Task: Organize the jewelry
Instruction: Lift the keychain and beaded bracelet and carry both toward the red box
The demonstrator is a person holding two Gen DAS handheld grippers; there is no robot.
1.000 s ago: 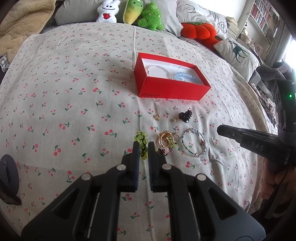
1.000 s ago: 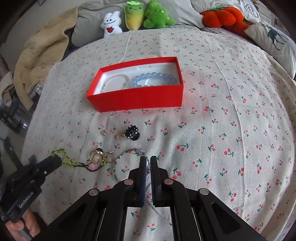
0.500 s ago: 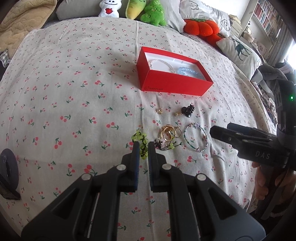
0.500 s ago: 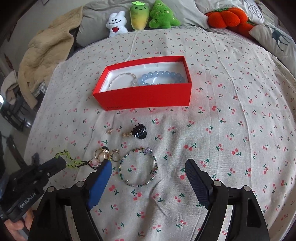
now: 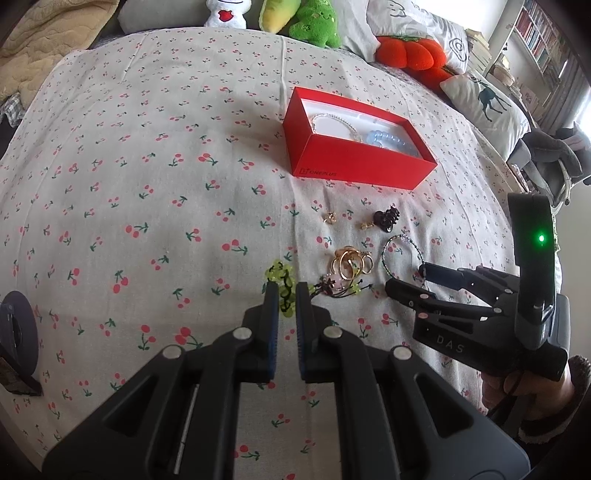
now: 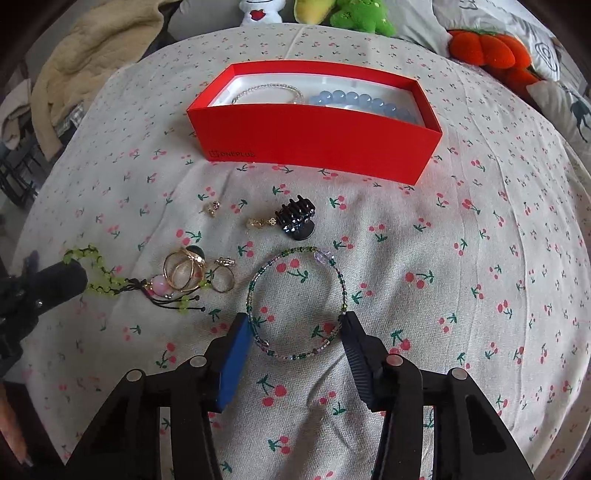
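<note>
My right gripper (image 6: 295, 332) has its jaws spread wide, one on each side of the near half of the green beaded bracelet (image 6: 297, 302), which lies flat on the bed sheet (image 6: 461, 295); the tips sit just beside the strand, and I cannot tell whether they touch it. My left gripper (image 5: 284, 301) has its jaws drawn close on the lime bead bracelet (image 5: 282, 282), whose beads show in the narrow gap between the tips. In the right wrist view that bracelet trails from the left gripper at 9 o'clock towards a pink bead and black cord.

Just beyond the cord, at 10 o'clock from the green bracelet, lie the gold rings (image 6: 188, 271), some overlapping. At 12 o'clock from the bracelet sits the black hair claw (image 6: 295, 218), with a small gold earring (image 6: 260, 221) just beside it at its 9 o'clock and another small stud (image 6: 212, 207) farther out the same way.

Farther out at 12 o'clock stands the open red box (image 6: 314, 136), holding a blue bead bracelet (image 6: 362, 101) and a clear bead bracelet (image 6: 269, 90). Plush toys (image 6: 360, 16) line the far edge of the bed.
</note>
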